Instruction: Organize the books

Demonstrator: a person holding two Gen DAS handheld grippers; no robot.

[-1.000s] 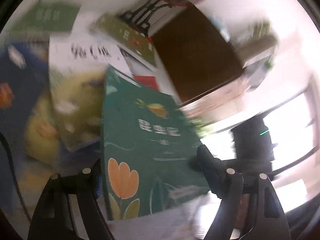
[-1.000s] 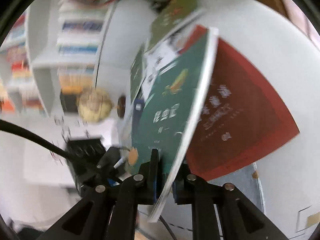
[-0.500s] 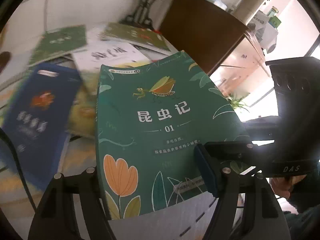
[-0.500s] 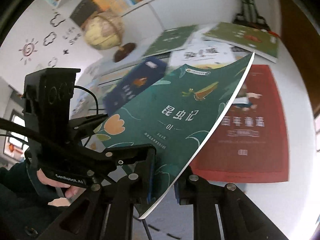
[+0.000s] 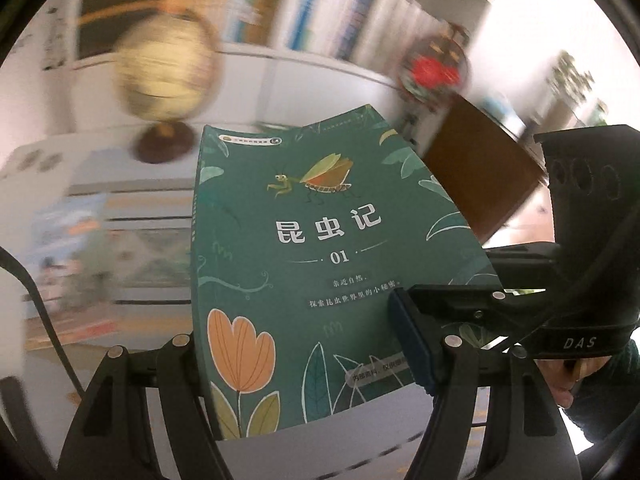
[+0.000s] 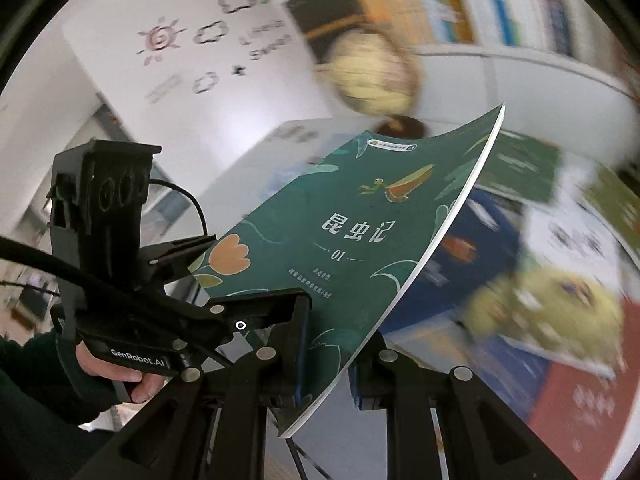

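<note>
A green book [image 5: 320, 240] with an insect and an orange tulip on its cover hangs in the air, slightly bent. My right gripper [image 6: 332, 360] is shut on its lower edge near the open side, and shows at the right of the left wrist view [image 5: 496, 280]. My left gripper [image 5: 296, 320] holds the same book [image 6: 340, 240]: the spine lies against its left finger and its blue right pad [image 5: 412, 344] rests on the cover. The right wrist view shows it [image 6: 256, 268] at the book's lower left corner, held by a hand [image 6: 120, 372].
A globe [image 5: 168, 76] stands on a white counter under a shelf of upright books [image 5: 340, 20]. A dark brown cabinet [image 5: 480, 184] is at the right. On the table lie a blue book [image 6: 480, 248], a yellow-green book [image 6: 560, 308], a red book [image 6: 580, 400] and others.
Both grippers have risen with the green book. The right one rolled, turning the book from edge-on to cover-up. The left view swung from the table's books to the globe and shelf.
</note>
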